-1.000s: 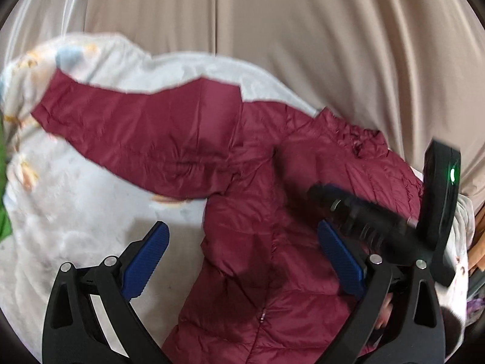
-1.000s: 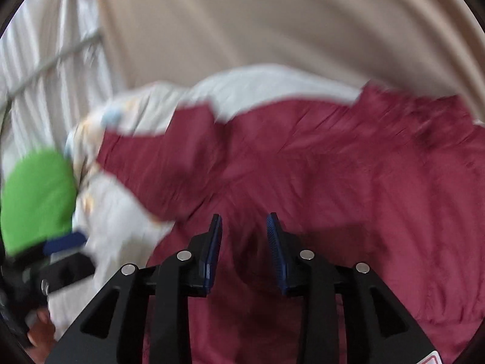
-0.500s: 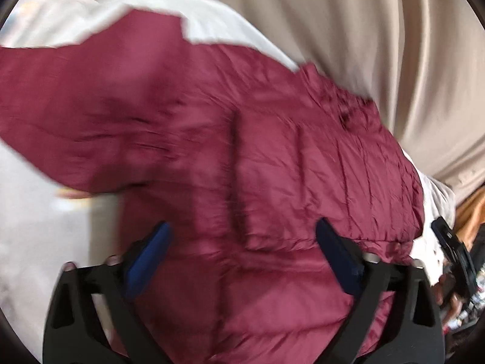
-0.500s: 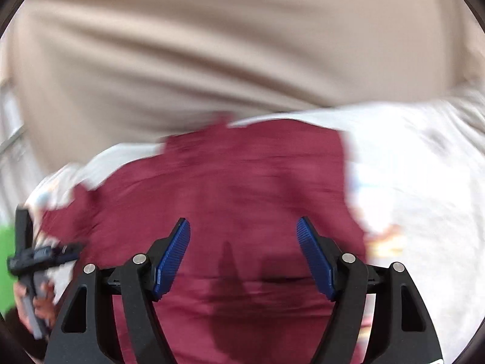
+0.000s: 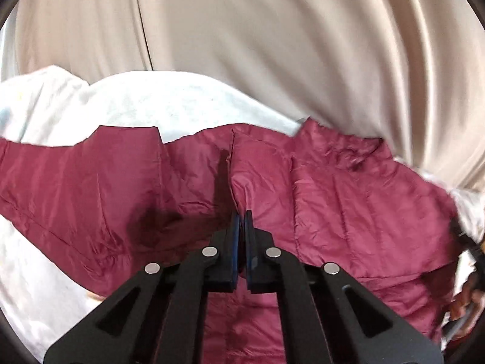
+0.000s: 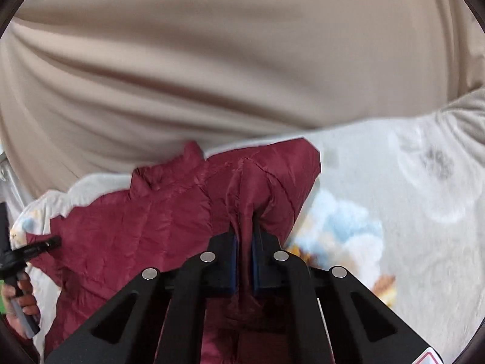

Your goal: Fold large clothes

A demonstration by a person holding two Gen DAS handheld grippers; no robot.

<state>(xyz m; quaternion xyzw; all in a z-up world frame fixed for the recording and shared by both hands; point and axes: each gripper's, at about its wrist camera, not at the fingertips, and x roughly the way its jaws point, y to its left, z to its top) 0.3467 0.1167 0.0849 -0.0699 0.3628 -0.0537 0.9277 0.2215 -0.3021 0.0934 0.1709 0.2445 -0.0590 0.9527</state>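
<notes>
We clamp both tools, left and right, on the quilted maroon puffer jacket to lift folds off the bed.

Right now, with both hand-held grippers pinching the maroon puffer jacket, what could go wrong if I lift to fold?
1. The left hand-held gripper pinches only a thin ridge of the slick maroon quilted puffer jacket; it may slip out.
2. The right hand-held gripper, jaws closing, bunches more fabric, so the lift could be uneven.
3. The white printed bedsheet underneath might drag and wrinkle.
</notes>
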